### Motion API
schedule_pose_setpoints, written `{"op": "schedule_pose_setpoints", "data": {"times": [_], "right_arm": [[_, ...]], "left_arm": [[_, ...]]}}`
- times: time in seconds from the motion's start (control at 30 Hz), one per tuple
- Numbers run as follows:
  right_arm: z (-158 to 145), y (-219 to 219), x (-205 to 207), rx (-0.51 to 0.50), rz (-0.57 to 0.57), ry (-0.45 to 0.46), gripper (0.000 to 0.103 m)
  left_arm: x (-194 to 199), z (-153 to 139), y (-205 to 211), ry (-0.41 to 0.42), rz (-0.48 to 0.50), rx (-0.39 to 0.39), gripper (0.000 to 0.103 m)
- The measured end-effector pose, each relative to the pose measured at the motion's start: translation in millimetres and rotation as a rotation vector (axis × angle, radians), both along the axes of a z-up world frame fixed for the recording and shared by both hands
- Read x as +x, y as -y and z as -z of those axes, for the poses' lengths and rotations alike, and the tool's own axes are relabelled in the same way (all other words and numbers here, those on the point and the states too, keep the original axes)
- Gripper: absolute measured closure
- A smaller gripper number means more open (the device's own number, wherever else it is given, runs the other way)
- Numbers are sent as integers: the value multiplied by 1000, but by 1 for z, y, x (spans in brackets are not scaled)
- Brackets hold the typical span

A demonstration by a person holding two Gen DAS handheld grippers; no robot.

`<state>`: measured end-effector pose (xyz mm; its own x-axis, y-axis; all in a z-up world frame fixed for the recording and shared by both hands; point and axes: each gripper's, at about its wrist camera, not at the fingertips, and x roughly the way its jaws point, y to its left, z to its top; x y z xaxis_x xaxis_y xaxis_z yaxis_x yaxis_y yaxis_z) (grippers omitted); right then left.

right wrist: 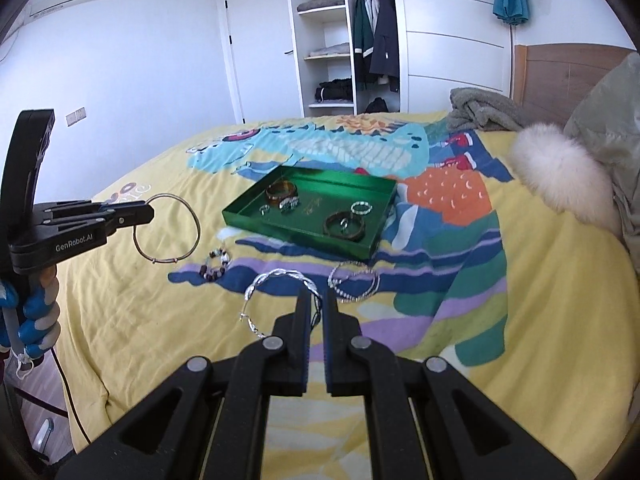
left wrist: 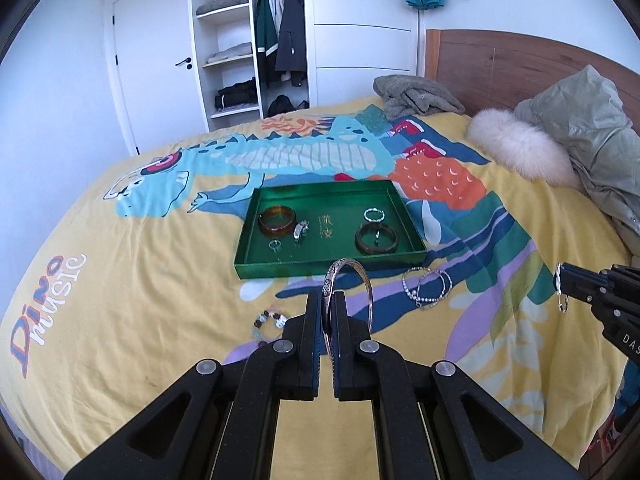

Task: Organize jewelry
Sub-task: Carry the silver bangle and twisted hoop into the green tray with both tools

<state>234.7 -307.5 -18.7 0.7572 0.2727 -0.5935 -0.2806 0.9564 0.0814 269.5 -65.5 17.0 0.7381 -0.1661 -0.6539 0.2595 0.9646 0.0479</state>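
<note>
My left gripper (left wrist: 329,298) is shut on a thin silver bangle (left wrist: 366,280), held above the bed just short of the green tray (left wrist: 280,270); it also shows in the right wrist view (right wrist: 148,212) with the bangle (right wrist: 196,226). My right gripper (right wrist: 316,294) is shut on a twisted silver bracelet (right wrist: 276,274), also seen in the left wrist view (left wrist: 561,285). The tray (right wrist: 300,232) holds two brown bangles (left wrist: 277,220) (left wrist: 377,239), rings and a clip. A silver chain bracelet (left wrist: 426,288) and a beaded bracelet (left wrist: 270,318) lie on the bedsheet.
The bed has a yellow dinosaur sheet (left wrist: 140,280). A grey blanket (left wrist: 416,96), a fluffy white cushion (left wrist: 520,148) and a pale jacket (left wrist: 592,128) lie near the wooden headboard. An open wardrobe (left wrist: 248,36) and door stand behind.
</note>
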Motion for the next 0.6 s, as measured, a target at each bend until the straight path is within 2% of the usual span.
{"op": "schedule_pose_setpoints", "data": {"times": [0.2, 0.37, 0.47, 0.6], "right_arm": [[-38, 3, 48, 9, 49, 62, 98], [-58, 7, 101, 24, 109, 97, 98], [-60, 8, 136, 35, 142, 105, 98], [-42, 6, 187, 40, 163, 81, 98]], "left_arm": [[44, -13, 3, 18, -1, 7, 99], [92, -7, 13, -1, -11, 21, 99], [123, 7, 21, -27, -14, 33, 99], [161, 34, 37, -63, -6, 69, 99]]}}
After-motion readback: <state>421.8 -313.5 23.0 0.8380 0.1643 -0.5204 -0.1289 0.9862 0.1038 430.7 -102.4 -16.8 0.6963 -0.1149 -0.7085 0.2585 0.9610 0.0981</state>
